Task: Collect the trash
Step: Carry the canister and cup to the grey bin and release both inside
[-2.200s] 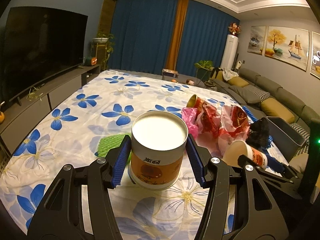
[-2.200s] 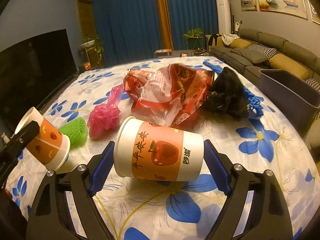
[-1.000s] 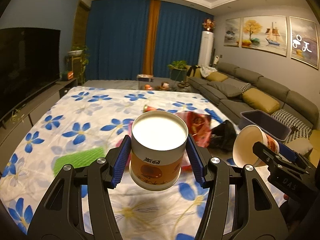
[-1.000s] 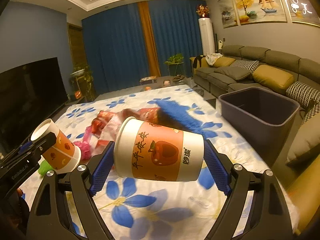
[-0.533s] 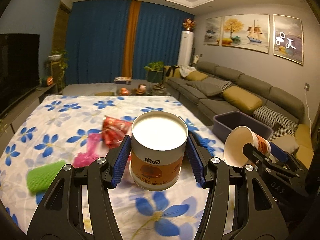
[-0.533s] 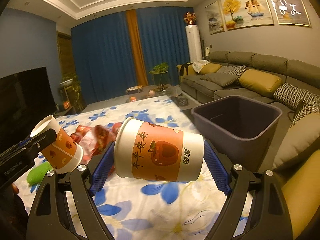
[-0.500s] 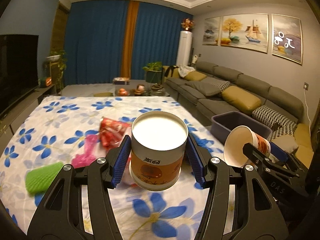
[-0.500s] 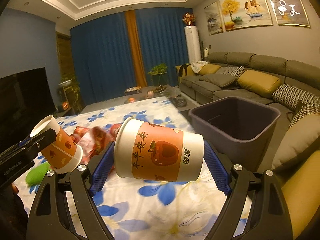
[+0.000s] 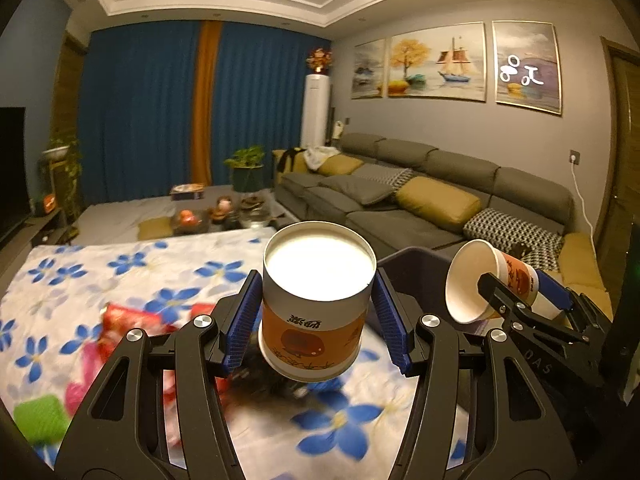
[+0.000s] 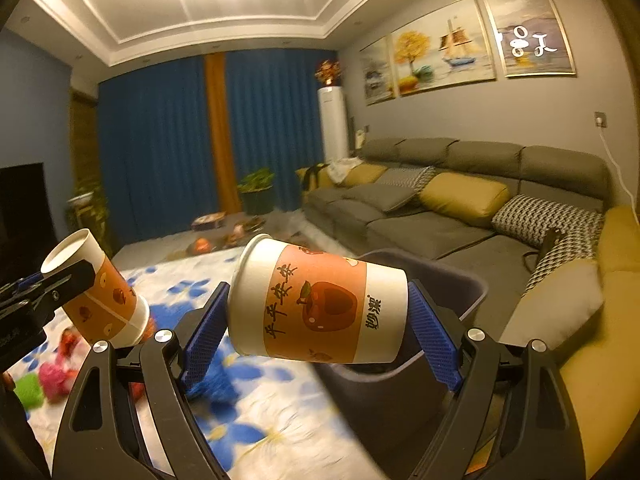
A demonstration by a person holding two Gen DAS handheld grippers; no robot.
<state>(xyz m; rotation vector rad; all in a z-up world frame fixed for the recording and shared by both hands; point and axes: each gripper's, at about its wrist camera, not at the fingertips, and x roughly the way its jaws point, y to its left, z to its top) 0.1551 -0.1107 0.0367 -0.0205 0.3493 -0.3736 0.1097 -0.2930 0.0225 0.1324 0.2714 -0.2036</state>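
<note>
Living room, dim warm light: blue curtains [image 9: 144, 120] with one orange strip, three paintings [image 9: 436, 66] on the grey wall, one long grey sofa [image 9: 420, 200] with yellow cushions. A white cloth with blue flowers [image 9: 120, 276] is spread over the low surface; it is blurred. On the cloth at left, one green lump [image 9: 38, 420], one pink lump [image 9: 78, 392] and one red wrapper [image 9: 120, 316] are seen, all smeared.

Two paper cups are counted, both off the cloth. The first cup [image 9: 316, 300] is clamped upright between the blue pads of the left gripper [image 9: 318, 322], mouth up. The second cup [image 10: 316, 302] is clamped lying sideways in the right gripper [image 10: 320, 328], pads pressed on rim and base, mouth pointing left.

One dark bin [image 10: 468, 292] is seen behind and below the second cup, between the cloth and the sofa; its inside is mostly hidden.
</note>
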